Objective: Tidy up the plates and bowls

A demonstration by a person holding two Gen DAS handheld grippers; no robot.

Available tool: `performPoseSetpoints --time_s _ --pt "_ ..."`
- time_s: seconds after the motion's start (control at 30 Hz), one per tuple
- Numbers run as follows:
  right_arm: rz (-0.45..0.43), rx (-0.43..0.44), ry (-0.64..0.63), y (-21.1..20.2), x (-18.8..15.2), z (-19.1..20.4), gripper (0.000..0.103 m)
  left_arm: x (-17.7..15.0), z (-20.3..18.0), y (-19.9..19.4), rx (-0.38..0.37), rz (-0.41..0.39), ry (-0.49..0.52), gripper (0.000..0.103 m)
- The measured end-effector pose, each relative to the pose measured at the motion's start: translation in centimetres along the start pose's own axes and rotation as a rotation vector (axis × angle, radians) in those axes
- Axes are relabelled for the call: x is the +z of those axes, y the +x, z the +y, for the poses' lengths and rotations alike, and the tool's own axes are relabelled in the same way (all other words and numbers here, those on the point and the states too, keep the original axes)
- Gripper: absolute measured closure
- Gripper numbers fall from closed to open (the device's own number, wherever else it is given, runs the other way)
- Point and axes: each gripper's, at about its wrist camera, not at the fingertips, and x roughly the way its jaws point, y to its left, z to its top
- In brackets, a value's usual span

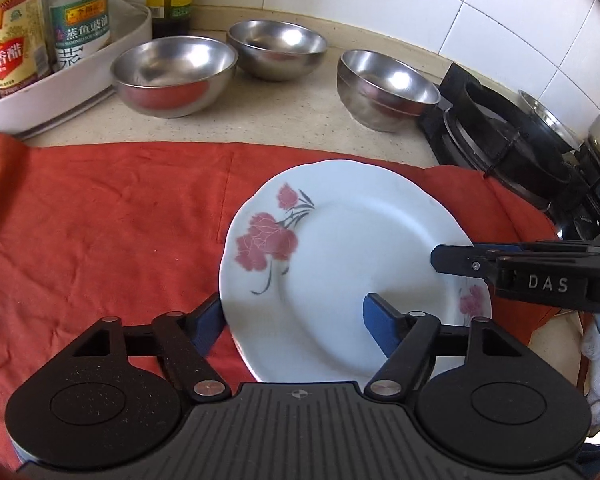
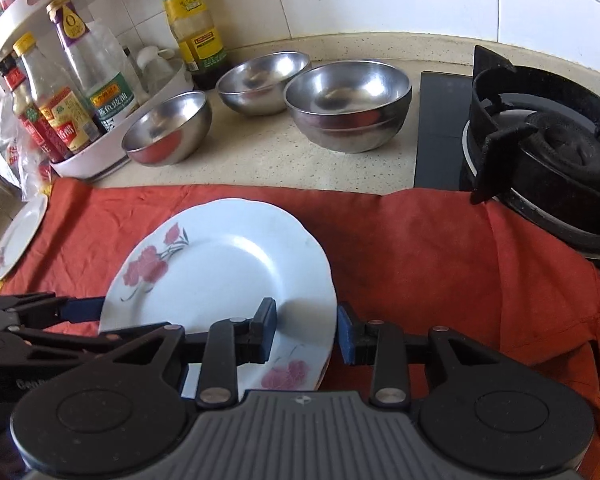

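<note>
A white plate with red flowers (image 1: 340, 264) lies on the red cloth (image 1: 100, 220); it also shows in the right wrist view (image 2: 228, 268). My left gripper (image 1: 296, 320) straddles its left rim, jaws wide, one pad under the rim and one over the plate. My right gripper (image 2: 306, 330) straddles its right rim, jaws apart with a gap; it shows in the left wrist view (image 1: 452, 260). A second flowered plate (image 2: 18, 236) lies at the cloth's left end. Three steel bowls (image 1: 174, 74) (image 1: 276, 48) (image 1: 386, 88) stand on the counter behind.
A white rack (image 1: 72, 68) with sauce bottles (image 2: 64, 112) stands at the back left. A black gas stove (image 2: 540, 152) with a burner grate is on the right. Tiled wall behind the counter.
</note>
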Motion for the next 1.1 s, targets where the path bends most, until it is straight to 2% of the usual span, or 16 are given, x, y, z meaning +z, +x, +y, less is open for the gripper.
performPoseSetpoints --time_s 0.17,0.4,0.6,0.73,0.87,1.1 --pt "0.003 0.023 0.008 0.1 0.1 0.0 0.068 0.2 0.4 -0.3 0.014 0.002 -0.042 0.026" --pt "0.01 0.07 0.0 1.2 0.9 1.6 0.068 0.6 2.5 -1.8 0.061 -0.048 -0.105 0.026" --pt "-0.028 0.116 -0.071 3.0 3.2 5.2 0.068 0.2 5.8 -2.0 0.12 -0.045 -0.18 0.026" --pt "0.01 0.131 -0.089 5.7 4.3 7.6 0.068 0.4 8.3 -2.1 0.151 -0.06 -0.219 0.026" --pt "0.001 0.123 -0.114 7.0 5.4 9.5 0.068 0.7 9.9 -2.2 0.16 -0.071 -0.248 0.026" --pt "0.001 0.101 -0.144 7.8 5.8 10.6 0.068 0.5 12.3 -3.1 0.102 -0.094 -0.28 0.033"
